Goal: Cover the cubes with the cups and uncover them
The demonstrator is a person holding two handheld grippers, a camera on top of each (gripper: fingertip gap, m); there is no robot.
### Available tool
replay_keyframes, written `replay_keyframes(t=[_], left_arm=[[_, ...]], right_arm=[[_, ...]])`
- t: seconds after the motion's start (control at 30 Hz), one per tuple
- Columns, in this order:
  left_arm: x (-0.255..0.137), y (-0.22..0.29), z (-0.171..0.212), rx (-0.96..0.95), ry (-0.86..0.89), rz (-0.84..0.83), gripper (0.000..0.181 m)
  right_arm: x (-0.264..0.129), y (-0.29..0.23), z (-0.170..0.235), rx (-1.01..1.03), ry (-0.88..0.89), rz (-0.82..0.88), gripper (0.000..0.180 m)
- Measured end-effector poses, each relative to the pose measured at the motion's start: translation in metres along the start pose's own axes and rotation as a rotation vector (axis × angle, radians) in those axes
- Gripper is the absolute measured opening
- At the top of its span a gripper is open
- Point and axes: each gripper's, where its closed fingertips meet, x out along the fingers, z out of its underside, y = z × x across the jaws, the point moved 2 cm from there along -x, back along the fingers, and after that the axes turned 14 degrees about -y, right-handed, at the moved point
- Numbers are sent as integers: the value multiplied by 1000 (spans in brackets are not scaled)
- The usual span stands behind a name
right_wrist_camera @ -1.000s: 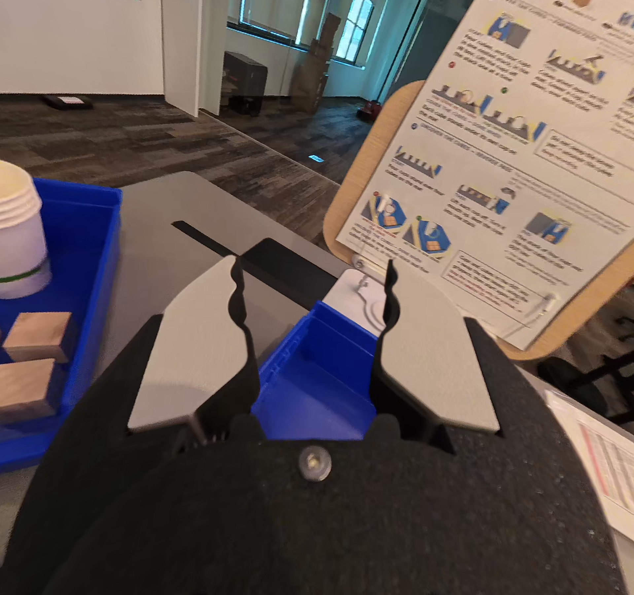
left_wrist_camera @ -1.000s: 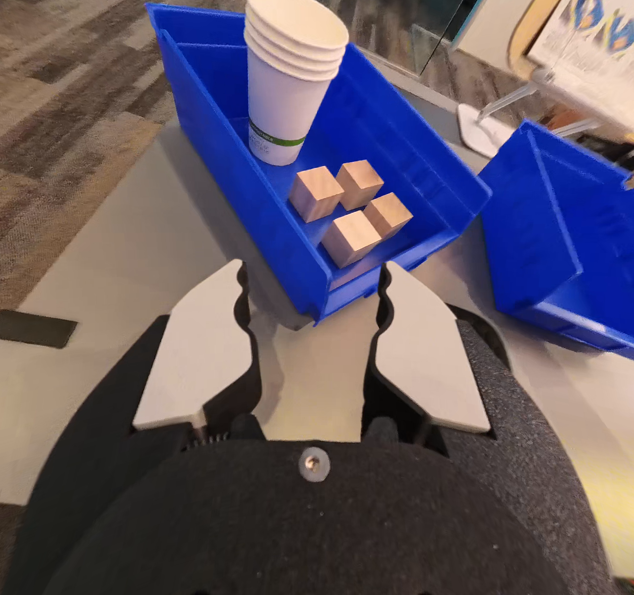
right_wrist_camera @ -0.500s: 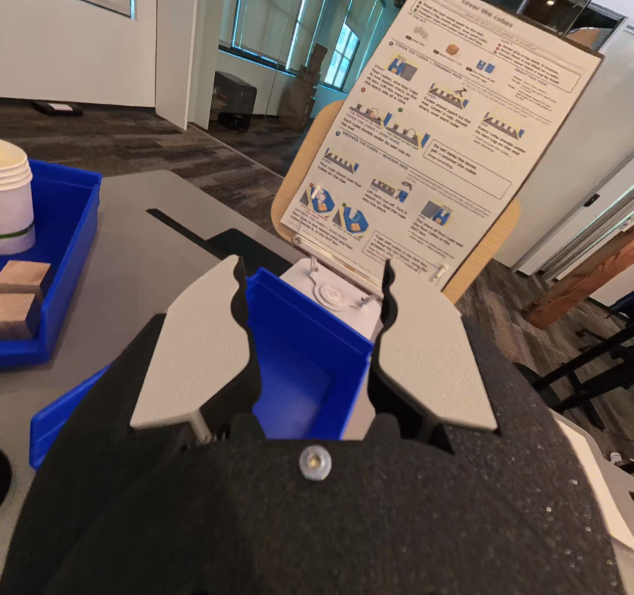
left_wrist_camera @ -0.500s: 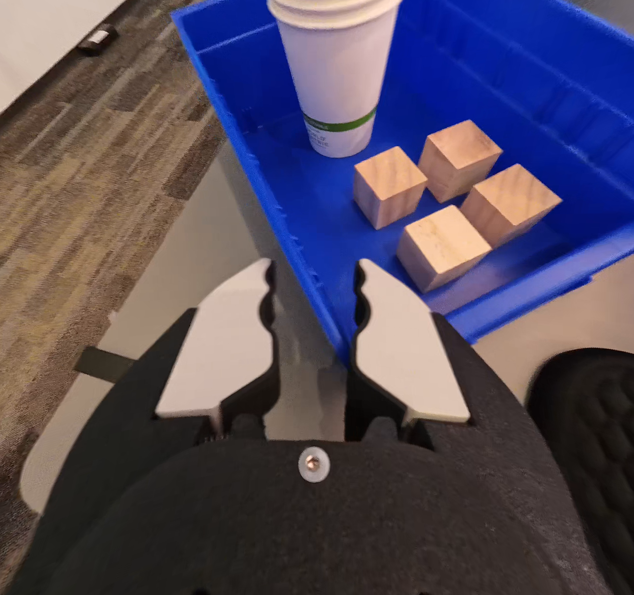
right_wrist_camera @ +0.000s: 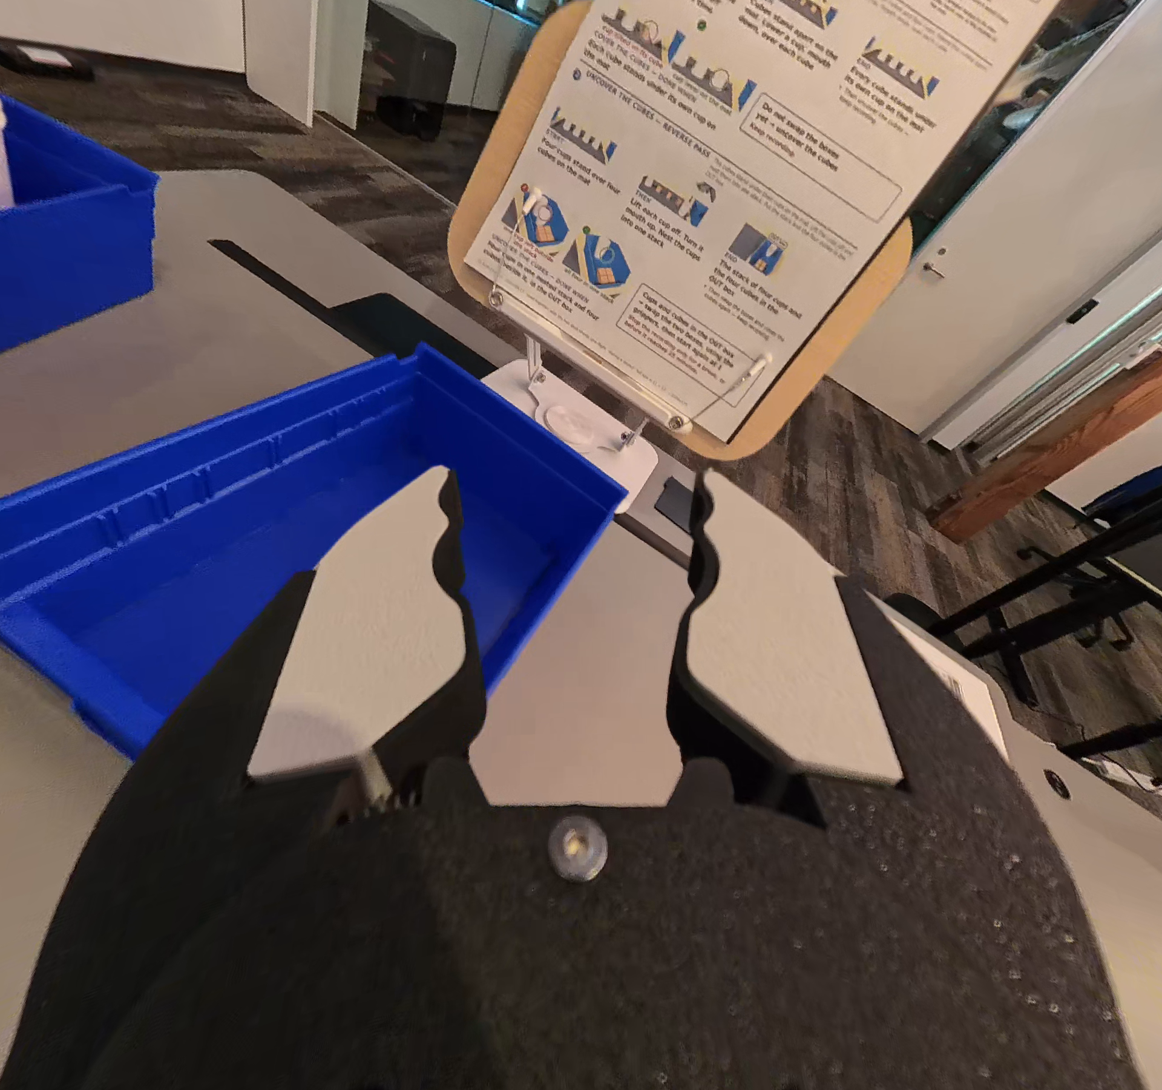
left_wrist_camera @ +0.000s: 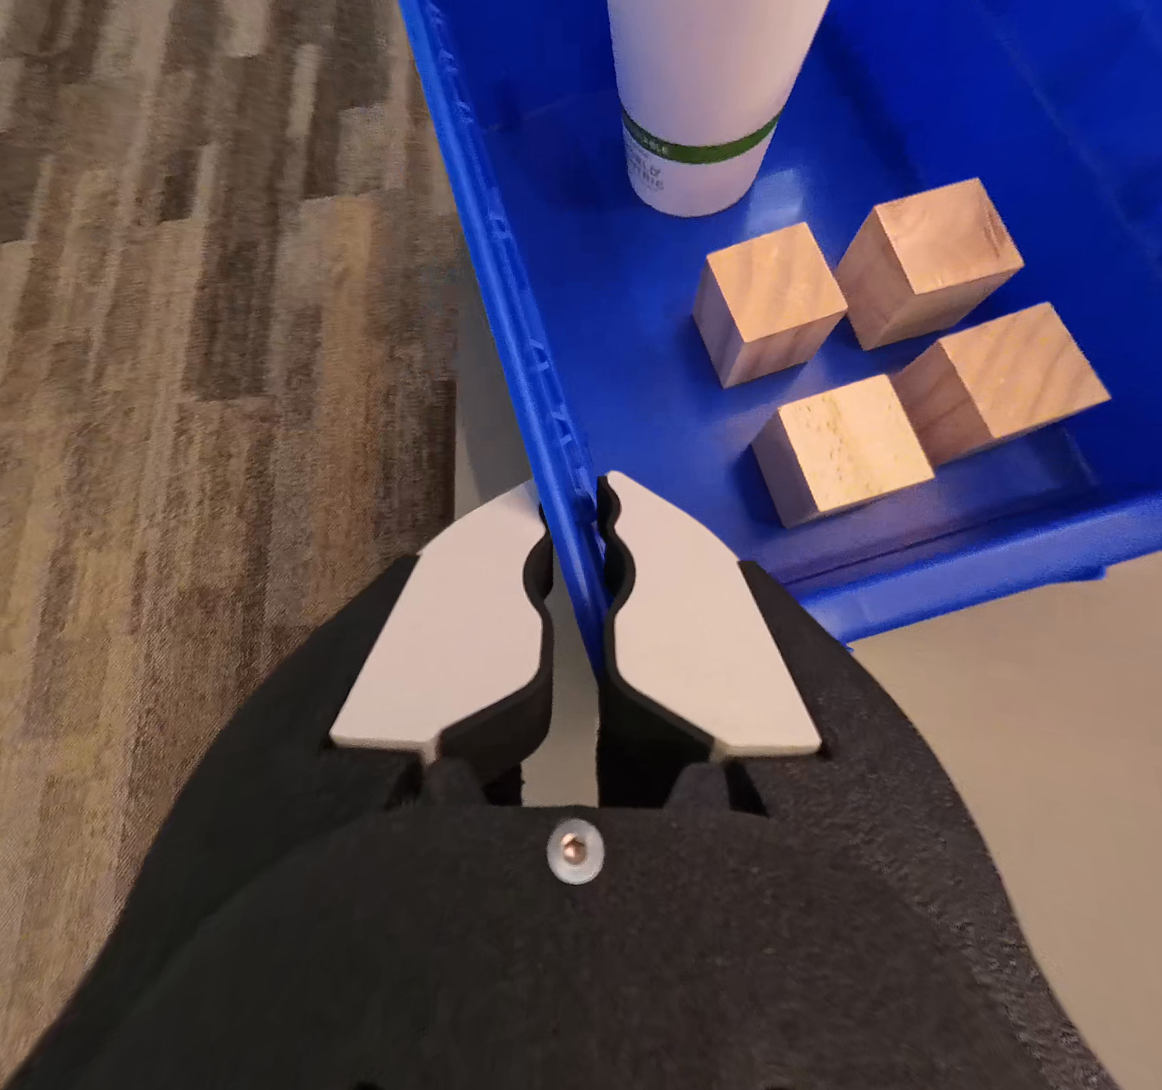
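Left claw [left_wrist_camera: 573, 497] now clamped on blue bin [left_wrist_camera: 522, 330] wall.

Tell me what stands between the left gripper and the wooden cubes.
The side wall of the blue bin: the left gripper is closed on its rim, one finger inside, one outside. The four wooden cubes lie on the bin floor beyond; nothing else visible intervenes.

You have printed writing in two places: small lettering under the green band near the foot of the cup stack [left_wrist_camera: 698, 85], and an illustrated instruction sheet [right_wrist_camera: 723, 135] on the wooden board [right_wrist_camera: 836, 362] at the table's far edge. I won't repeat either wording.
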Motion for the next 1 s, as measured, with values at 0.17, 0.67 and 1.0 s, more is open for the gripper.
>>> replay_keyframes(t=[0.17, 0.67, 1.0], left_arm=[[7, -21, -7, 93, -27, 92, 9], [6, -24, -7, 131, 24, 179, 10], [-5, -22, -5, 66, 85, 261, 63]], right_arm=[[2, 4, 25, -11, -68, -10, 68], [45, 8, 92, 259, -298, -175, 75], [63, 3, 109, 332, -420, -249, 78]])
